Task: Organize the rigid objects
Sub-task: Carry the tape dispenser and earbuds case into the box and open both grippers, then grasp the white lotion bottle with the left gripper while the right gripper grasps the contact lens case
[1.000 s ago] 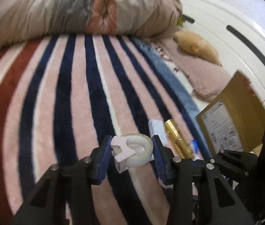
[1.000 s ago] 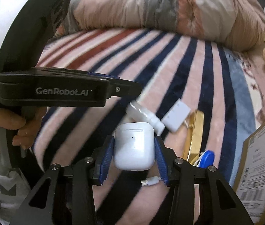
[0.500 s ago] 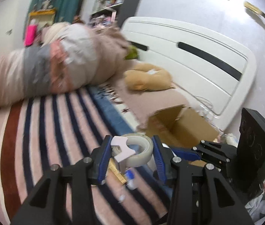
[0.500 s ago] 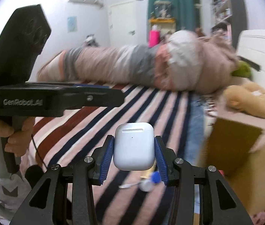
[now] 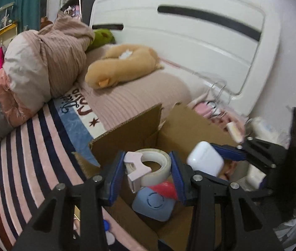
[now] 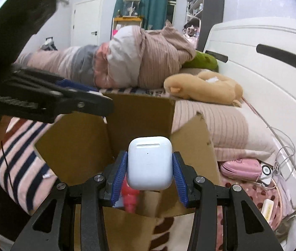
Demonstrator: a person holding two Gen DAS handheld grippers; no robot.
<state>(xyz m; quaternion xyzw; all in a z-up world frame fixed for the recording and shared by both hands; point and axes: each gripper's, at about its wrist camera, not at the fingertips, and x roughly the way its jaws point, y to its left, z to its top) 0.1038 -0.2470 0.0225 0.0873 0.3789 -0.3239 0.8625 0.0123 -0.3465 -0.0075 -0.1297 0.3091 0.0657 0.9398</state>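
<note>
My left gripper is shut on a clear tape roll with a pink dispenser and holds it over an open cardboard box. My right gripper is shut on a white earbuds case, also above the box. The case shows in the left wrist view beside the tape. Inside the box lie a blue device and a red object.
The box stands on a striped blanket on a bed. A tan plush toy, a rolled duvet and a white headboard lie behind. Pink items and cables sit to the right.
Both grippers have lifted off the blanket with their objects and swung right to above the open box. The loose items left on the blanket are mostly out of view.
</note>
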